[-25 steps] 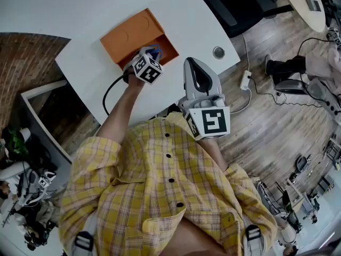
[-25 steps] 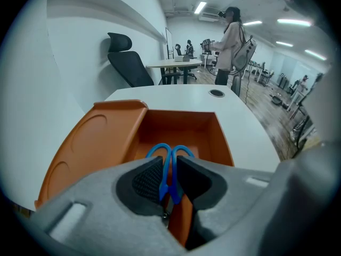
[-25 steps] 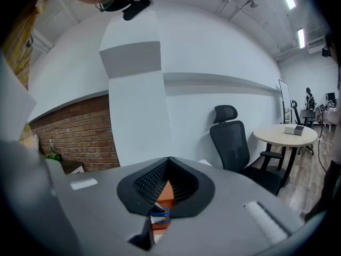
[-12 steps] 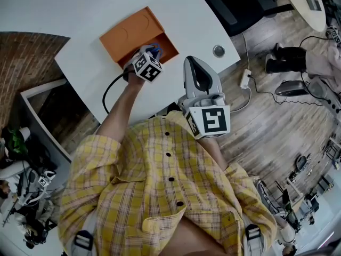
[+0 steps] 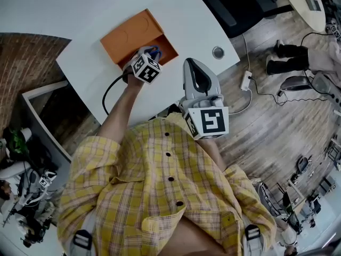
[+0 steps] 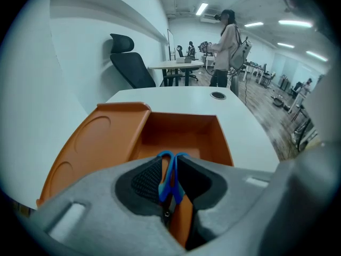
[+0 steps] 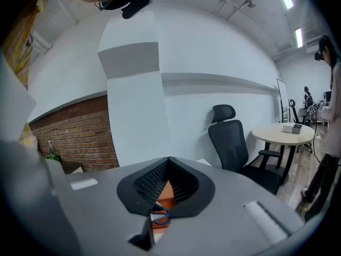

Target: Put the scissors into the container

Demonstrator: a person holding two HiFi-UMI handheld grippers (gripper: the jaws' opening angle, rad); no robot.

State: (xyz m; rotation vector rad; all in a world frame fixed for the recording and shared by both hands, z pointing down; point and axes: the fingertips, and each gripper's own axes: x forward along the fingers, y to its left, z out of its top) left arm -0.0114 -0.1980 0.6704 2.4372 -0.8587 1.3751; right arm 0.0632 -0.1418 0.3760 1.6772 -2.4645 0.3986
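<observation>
The blue-handled scissors (image 5: 154, 50) hang over the open compartment of the orange container (image 5: 129, 34), and my left gripper (image 5: 151, 56) is shut on them. In the left gripper view the blue handles (image 6: 168, 174) stick up between the pads, with the container's box (image 6: 181, 132) and its flat lid (image 6: 98, 143) just beyond. My right gripper (image 5: 193, 64) is held back over the table's near edge, shut with nothing in it. Its own view shows its jaws meeting (image 7: 168, 163), and the scissors (image 7: 160, 216) and the container show small through the gap below.
The white table (image 5: 181, 15) has a round cable grommet (image 5: 218, 52) near its right corner. A black cable (image 5: 108, 94) runs off the near edge. A power strip (image 5: 245, 79) lies on the wooden floor. An office chair (image 6: 129, 63) and a standing person (image 6: 227, 47) are beyond the table.
Both grippers and the scissors stay almost where they were. A person's shoes on the floor at the right have shifted.
</observation>
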